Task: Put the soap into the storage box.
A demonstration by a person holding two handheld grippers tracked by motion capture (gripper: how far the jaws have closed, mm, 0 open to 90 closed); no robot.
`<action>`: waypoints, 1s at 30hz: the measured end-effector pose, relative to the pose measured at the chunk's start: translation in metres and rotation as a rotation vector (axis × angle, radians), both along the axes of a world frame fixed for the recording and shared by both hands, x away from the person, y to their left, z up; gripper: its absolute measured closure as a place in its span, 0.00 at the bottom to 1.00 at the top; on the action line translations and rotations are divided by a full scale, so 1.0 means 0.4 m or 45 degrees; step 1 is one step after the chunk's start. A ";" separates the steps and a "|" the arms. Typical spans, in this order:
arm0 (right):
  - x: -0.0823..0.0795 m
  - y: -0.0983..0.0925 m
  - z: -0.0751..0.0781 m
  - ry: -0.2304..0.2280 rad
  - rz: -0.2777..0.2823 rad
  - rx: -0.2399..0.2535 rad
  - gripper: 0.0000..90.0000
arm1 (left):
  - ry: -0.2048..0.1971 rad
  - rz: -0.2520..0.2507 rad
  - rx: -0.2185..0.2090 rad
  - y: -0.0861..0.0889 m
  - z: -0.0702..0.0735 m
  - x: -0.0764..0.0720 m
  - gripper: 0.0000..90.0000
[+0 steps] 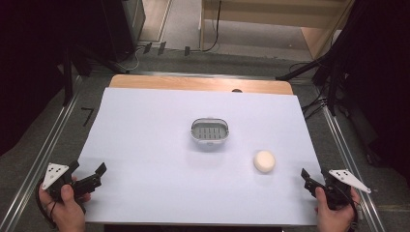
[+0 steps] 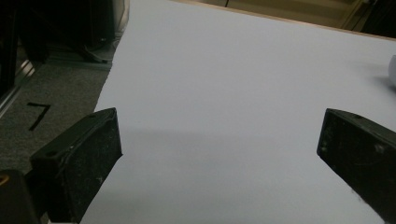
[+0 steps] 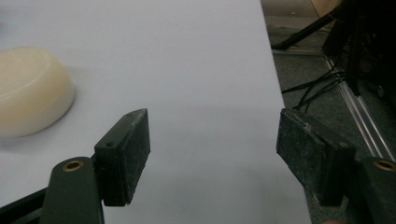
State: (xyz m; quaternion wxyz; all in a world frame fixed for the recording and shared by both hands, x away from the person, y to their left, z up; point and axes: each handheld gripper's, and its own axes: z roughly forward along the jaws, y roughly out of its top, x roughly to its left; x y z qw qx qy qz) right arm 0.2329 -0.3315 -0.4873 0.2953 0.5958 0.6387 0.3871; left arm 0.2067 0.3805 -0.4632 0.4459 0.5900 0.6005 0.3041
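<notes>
A cream-coloured bar of soap is lying on the white table sheet, toward the person's right and a little nearer than the grey soap dish, which is sitting apart from it close to the middle of the sheet with its slotted floor facing up. The right gripper is resting at the near right corner of the sheet, held in the person's right hand, and it is pointing toward the far side with the soap lying ahead of it and off to its left, near but not touching. In the right gripper view the soap is sitting outside the jaws, beyond and to the left of the left-hand one, while the two black jaws are standing apart with only bare sheet in the gap between them, gripping nothing. The left gripper is sitting at the near left corner in the left hand, well apart from both soap and dish. In the left gripper view its jaws are standing wide, with plain sheet between them and a pale rounded edge, too little to identify, just showing at the far right border.
</notes>
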 end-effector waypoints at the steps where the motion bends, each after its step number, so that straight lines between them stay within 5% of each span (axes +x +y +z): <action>1: 0.002 0.001 0.000 -0.002 0.021 0.004 0.34 | 0.000 0.000 -0.001 0.000 0.000 0.000 0.00; 6: 0.010 0.007 0.007 0.041 0.059 0.053 0.34 | 0.005 -0.003 0.010 -0.003 0.000 0.002 0.00; 22: 0.014 0.086 0.039 0.204 0.210 -0.087 0.17 | 0.039 -0.016 0.074 -0.016 0.001 0.008 0.00; 30: 0.038 0.106 0.041 0.310 0.313 -0.060 0.16 | 0.053 -0.035 0.106 -0.023 0.001 0.011 0.00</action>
